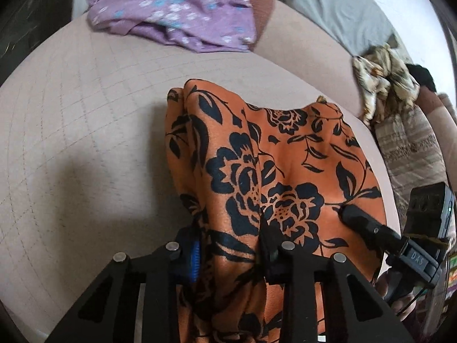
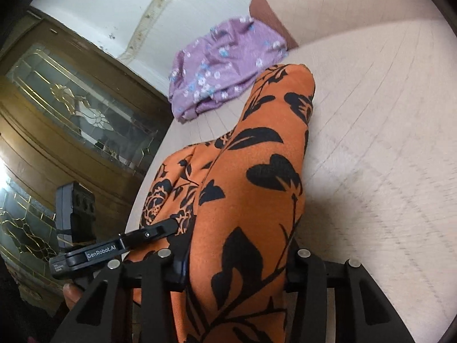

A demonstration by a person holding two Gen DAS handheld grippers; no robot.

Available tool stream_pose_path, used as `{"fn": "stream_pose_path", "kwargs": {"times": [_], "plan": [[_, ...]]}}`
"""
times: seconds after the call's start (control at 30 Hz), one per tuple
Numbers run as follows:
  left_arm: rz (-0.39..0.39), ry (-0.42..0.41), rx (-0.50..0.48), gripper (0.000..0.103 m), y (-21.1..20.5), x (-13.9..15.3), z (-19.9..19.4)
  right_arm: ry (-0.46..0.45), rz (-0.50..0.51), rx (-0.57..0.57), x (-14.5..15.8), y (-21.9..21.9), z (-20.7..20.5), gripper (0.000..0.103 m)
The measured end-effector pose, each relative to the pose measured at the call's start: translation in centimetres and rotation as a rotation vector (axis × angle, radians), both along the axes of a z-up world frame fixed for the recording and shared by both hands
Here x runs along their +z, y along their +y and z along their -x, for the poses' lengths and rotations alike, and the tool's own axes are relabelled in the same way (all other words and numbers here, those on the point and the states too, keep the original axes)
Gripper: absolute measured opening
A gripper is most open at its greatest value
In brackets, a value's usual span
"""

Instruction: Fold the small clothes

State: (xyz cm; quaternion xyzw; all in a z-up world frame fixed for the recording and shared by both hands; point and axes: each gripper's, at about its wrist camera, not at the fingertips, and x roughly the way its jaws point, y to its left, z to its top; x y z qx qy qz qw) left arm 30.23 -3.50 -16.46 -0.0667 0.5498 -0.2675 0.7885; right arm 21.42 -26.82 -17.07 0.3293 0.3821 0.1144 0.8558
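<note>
Orange garment point(image 1: 285, 154) bunched lengthwise, running away from both grippers, on bedspread point(image 1: 85, 114)

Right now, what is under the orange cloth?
The orange cloth drapes from the left gripper and right gripper over the pink bedspread. Bedspread shows around it; whatever lies beneath the folds is covered.

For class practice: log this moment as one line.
left gripper: shut on orange floral garment | right gripper: shut on it | purple floral garment: aside
</note>
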Motion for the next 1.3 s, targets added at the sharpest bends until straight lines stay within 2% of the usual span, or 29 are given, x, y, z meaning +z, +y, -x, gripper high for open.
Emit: {"fn": "stream_pose_path", "kwargs": {"times": [0.13,0.27,0.4,0.5,0.53,0.57,0.6,0.67,0.73,0.83,0.93,1.0,1.1,1.13,1.2,1.27,1.3], "plan": [[0.029,-0.015,-0.038,0.033,-2.8,1.7,2.1,-0.028,0.009,-0.027,1.6,-2.6,2.9,0.047],[0.006,-0.056,-0.076,0.033,-5.9,2.7,4.4,-0.036,0.001,-0.052,2.1,-5.1,5.5,0.047],[-0.034,-0.064,-0.087,0.033,-6.3,2.1,6.4,-0.017,-0.029,-0.073,1.1,-6.7,6.9,0.047],[-0.083,-0.019,-0.079,0.034,-6.2,0.1,6.4,0.042,-0.052,-0.06,-0.9,-7.0,6.6,0.048],[-0.115,-0.013,-0.068,0.036,-6.1,-0.8,6.3,0.075,-0.056,-0.054,-1.7,-7.0,6.5,0.051],[-0.122,0.008,-0.054,0.04,-5.7,-1.7,6.0,0.151,-0.046,-0.069,-3.1,-7.1,6.2,0.06],[-0.106,0.028,-0.042,0.043,-5.3,-2.0,5.8,0.192,-0.051,-0.086,-3.9,-7.3,6.2,0.063],[-0.098,0.03,-0.01,0.053,-4.6,-1.7,5.7,0.216,-0.113,-0.105,-4.4,-8.0,6.5,0.066],[-0.135,-0.005,0.002,0.058,-4.2,-0.9,5.7,0.22,-0.082,-0.108,-3.6,-8.3,6.9,0.067],[-0.166,-0.086,-0.006,0.059,-3.6,0.8,6.4,0.187,0.005,-0.133,-1.5,-8.5,7.7,0.067],[-0.209,-0.17,-0.009,0.059,-3.2,2.1,7.7,0.108,0.089,-0.177,1.2,-8.9,8.7,0.068],[-0.223,-0.195,-0.013,0.059,-2.3,2.0,8.3,0.032,0.128,-0.181,3.4,-8.7,9.0,0.067],[-0.254,-0.214,-0.025,0.059,-1.8,1.9,9.5,-0.021,0.173,-0.143,5.3,-6.9,8.1,0.059],[-0.279,-0.224,-0.033,0.059,-1.7,1.5,9.9,-0.016,0.182,-0.128,5.3,-6.3,7.7,0.054],[-0.364,-0.226,-0.039,0.063,-1.8,0.0,10.0,0.032,0.195,-0.103,4.1,-5.2,6.6,0.053],[-0.416,-0.214,-0.036,0.072,-1.8,-1.7,9.3,0.14,0.183,-0.102,1.1,-4.7,5.8,0.052],[-0.411,-0.211,-0.026,0.075,-1.6,-1.9,9.1,0.183,0.181,-0.112,-0.1,-4.7,5.6,0.052]]}}
